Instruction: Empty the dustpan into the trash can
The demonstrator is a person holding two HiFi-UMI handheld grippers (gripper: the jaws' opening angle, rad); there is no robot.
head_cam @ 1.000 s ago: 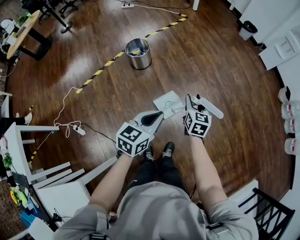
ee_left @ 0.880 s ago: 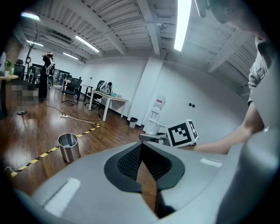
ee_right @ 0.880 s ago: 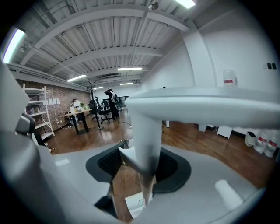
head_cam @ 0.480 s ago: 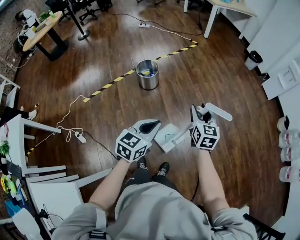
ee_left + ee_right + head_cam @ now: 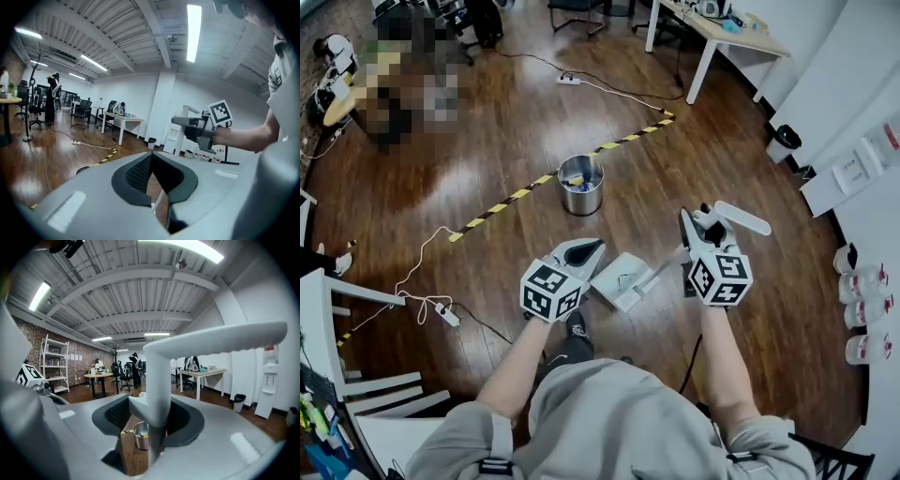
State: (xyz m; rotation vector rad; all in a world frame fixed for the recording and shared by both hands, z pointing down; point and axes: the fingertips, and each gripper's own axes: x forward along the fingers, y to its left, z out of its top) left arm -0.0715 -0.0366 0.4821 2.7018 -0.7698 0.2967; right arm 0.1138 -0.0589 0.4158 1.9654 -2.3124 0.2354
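We are not done yet. On the left, our left claw (image 5: 591, 249) is pressed together at the tips and pinches nothing. The metal trash can (image 5: 581, 185) stands on the wood floor (image 5: 487, 141) ahead of us, well apart from the pan. The white dustpan (image 5: 622, 279) hangs in the air between our two claws, not yet over the can. On the right, our right claw (image 5: 698, 225) pinches the dustpan's long handle (image 5: 742, 217). So the pan is picked up, but we think we still have to carry it to the can and tip it out.

A second ago the pan was out ahead of both claws. Now it sits between them, the right claw is up higher, and the can looks nearer to us.
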